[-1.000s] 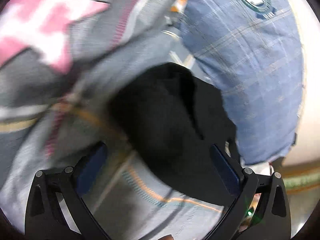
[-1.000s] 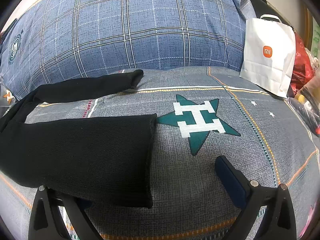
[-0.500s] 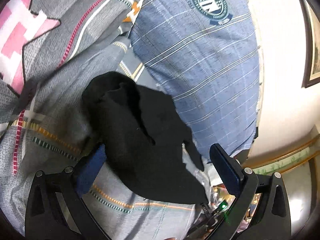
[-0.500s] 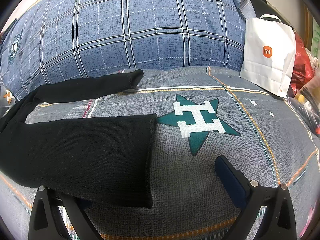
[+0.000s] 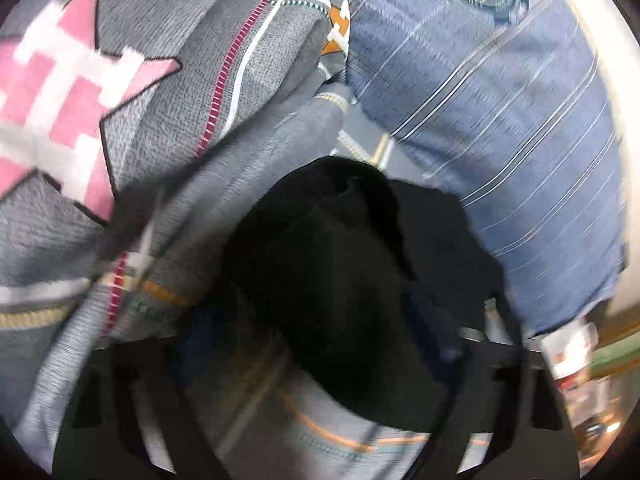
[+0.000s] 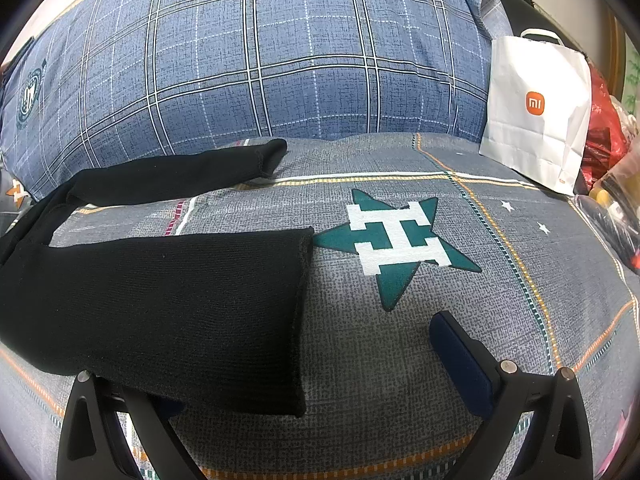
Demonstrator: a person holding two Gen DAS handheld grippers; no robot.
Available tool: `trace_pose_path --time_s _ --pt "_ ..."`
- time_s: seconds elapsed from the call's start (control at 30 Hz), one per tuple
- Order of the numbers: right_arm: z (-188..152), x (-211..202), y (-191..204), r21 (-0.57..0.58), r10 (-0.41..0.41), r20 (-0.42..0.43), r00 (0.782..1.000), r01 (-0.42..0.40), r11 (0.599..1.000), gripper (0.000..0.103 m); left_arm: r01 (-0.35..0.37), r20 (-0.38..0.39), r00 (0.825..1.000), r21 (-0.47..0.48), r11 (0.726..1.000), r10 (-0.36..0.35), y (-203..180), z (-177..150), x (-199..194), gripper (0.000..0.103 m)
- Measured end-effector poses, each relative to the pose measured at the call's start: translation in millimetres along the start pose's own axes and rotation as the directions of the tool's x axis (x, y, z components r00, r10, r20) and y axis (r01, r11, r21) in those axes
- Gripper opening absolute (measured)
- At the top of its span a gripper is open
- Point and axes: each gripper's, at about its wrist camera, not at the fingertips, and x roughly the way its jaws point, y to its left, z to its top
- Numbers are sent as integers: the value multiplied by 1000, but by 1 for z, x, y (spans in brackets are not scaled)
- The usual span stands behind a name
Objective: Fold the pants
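Two black legs of the pants point(image 6: 160, 300) stretch across the bed, seen from the right wrist view. The near leg lies flat with its hem over the left finger of the right gripper point(image 6: 304, 364), whose fingers point(image 6: 460, 360) stand wide apart and hold nothing; the right finger rests on bare bedding beside the hem. The far leg point(image 6: 180, 176) runs narrower, its cuff ending just beside the pillow point(image 6: 260, 60).

From the left wrist view, a bunched mound of the pants point(image 5: 340, 272) sits between the fingers of the left gripper point(image 5: 320, 344). That picture is heavily blurred, so I cannot tell how far those fingers are apart or whether they pinch the cloth.

Knitted and matte, the fabric looks smooth on the near leg and crumpled into folds at the bunched end.

Underneath is a grey bedspread point(image 6: 400, 360) with orange, white and red stripes, a green star point(image 6: 400, 240) near the hem and a pink star point(image 5: 72, 100) beside the bunched end. A blue checked pillow lies along the far side, and a white paper bag point(image 6: 536, 112) with an orange logo stands at the right edge.
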Motion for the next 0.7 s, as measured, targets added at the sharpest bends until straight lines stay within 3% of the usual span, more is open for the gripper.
trace_pose_path --time_s 0.07,0.1,0.17,0.27,0.4,0.5,0.6,0.63,0.7 --pt "0 0 0 2 2 1 1000 -2 1000 103 -64 -9 998 73 995 65 -5 -4 3 44" --pt "-1 -1 0 1 2 1 1000 -2 1000 103 -71 -12 997 97 993 73 -8 -5 4 27" --pt "-1 -1 0 1 2 1 1000 -2 1000 103 -88 -10 996 129 988 90 -11 -9 3 16" --pt "-1 -1 0 1 1 1 1000 -1 1000 103 -146 45 989 222 964 140 -25 -15 -4 12" --pt "-3 -1 -1 10 13 2 1000 -13 1000 103 -172 108 983 286 943 147 -35 -19 -12 12" --pt "-2 -2 2 -6 -1 -23 1000 1 1000 103 -174 121 982 270 947 145 -35 -19 -13 12" --pt "0 -9 -8 -6 86 -65 994 -87 996 99 -158 142 981 227 961 128 -30 -18 -20 12" --pt "-2 -14 -16 16 89 -56 994 -89 996 99 -152 147 982 217 964 122 -29 -18 -21 12" --pt "-7 -26 -51 171 74 -28 997 -68 983 98 -148 142 983 214 966 119 -30 -19 -20 11"
